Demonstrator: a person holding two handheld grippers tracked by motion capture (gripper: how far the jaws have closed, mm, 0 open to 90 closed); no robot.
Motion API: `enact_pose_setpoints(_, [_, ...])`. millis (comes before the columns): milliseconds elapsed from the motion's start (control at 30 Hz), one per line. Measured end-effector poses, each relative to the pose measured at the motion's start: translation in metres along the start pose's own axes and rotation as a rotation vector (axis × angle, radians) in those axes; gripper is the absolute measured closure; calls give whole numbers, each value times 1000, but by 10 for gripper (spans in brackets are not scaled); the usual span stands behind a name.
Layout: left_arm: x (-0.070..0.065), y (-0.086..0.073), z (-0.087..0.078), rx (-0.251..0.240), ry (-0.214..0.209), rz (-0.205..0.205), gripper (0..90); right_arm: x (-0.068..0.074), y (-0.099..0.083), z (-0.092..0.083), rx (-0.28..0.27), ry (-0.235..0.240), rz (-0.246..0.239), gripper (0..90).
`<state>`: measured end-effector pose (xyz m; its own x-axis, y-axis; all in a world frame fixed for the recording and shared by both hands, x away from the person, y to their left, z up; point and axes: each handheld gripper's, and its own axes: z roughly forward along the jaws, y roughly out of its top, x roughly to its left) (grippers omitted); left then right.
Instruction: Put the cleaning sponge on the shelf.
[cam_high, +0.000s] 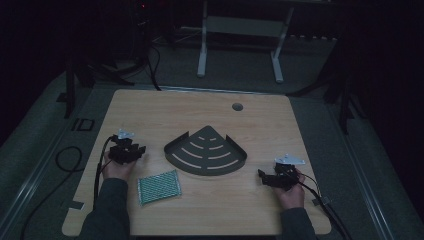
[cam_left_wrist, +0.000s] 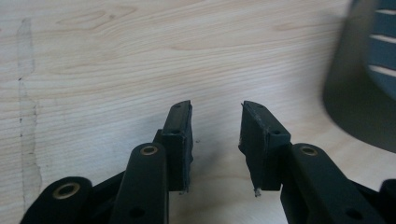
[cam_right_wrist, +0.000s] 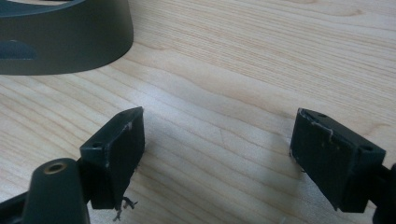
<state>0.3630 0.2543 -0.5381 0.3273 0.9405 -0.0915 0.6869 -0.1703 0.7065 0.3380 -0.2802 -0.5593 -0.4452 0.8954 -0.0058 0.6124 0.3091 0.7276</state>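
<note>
High view: a green sponge (cam_high: 159, 186) lies on the surface (cam_high: 150, 110) just right of the left tongs (cam_high: 138, 150), nearer them than the right tongs (cam_high: 261, 174); both tongs are spread and empty.

A dark grey, fan-shaped corner rack (cam_high: 206, 151) with curved slots and a raised rim was seen lying flat at the middle of the wooden table (cam_high: 200, 107). A green, finely patterned rectangular pad (cam_high: 159, 186) was laid flat near its lower left, apart from it.
</note>
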Motion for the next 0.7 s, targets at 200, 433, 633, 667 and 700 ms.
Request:
enact_pose_setpoints(200, [-11,-6,-20,-27,-82,29,617,0,0,0,0,0,-2,175])
enact_pose_setpoints(433, [-25,-17,-28,31,-163,81,622,0,0,0,1,0,-1,175])
enact_pose_setpoints(633, [-44,-19,-33,66,-193,142,674,0,0,0,1,1,-2,175])
enact_pose_setpoints(667, [-49,-19,-33,87,-205,161,691,0,0,0,1,1,-3,175])
enact_pose_setpoints(700, [-49,-19,-33,87,-205,161,708,0,0,0,1,1,-3,175])
